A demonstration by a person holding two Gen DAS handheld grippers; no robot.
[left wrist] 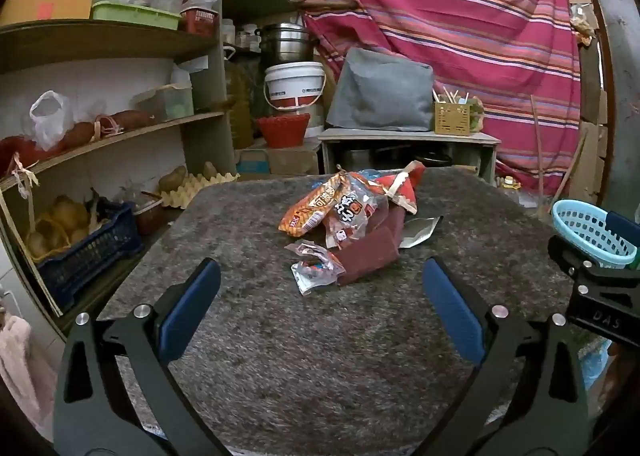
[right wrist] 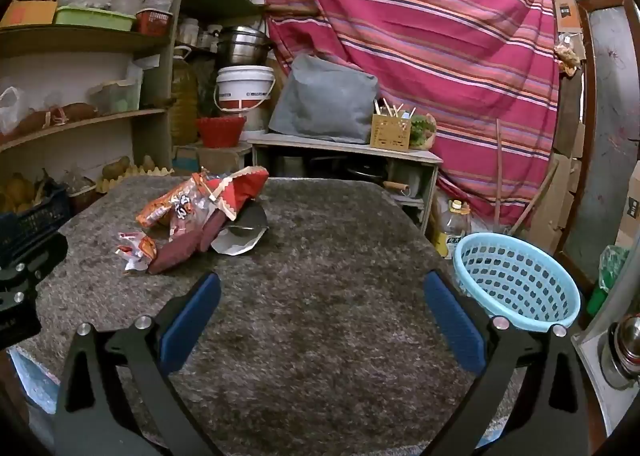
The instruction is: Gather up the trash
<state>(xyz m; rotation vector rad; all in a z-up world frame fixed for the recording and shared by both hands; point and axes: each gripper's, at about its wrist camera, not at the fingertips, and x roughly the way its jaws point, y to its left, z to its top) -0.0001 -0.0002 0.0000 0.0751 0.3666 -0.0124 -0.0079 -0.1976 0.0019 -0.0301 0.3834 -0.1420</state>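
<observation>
A pile of snack wrappers [left wrist: 352, 215] lies on the grey carpeted table [left wrist: 280, 336]: an orange packet, clear printed bags, a dark red wrapper [left wrist: 368, 258] and a red torn packet. The pile also shows in the right wrist view [right wrist: 200, 215]. A light blue plastic basket [right wrist: 516, 280] stands at the table's right edge; it shows in the left wrist view too [left wrist: 592, 232]. My left gripper [left wrist: 322, 292] is open and empty, short of the pile. My right gripper [right wrist: 322, 292] is open and empty, between the pile and the basket.
Wooden shelves [left wrist: 112, 127] with boxes, bags and a blue crate stand at left. A low cabinet [left wrist: 408, 143] with a grey cushion stands behind the table. A striped red cloth [right wrist: 420, 35] hangs at the back. Steel containers [right wrist: 624, 344] sit at far right.
</observation>
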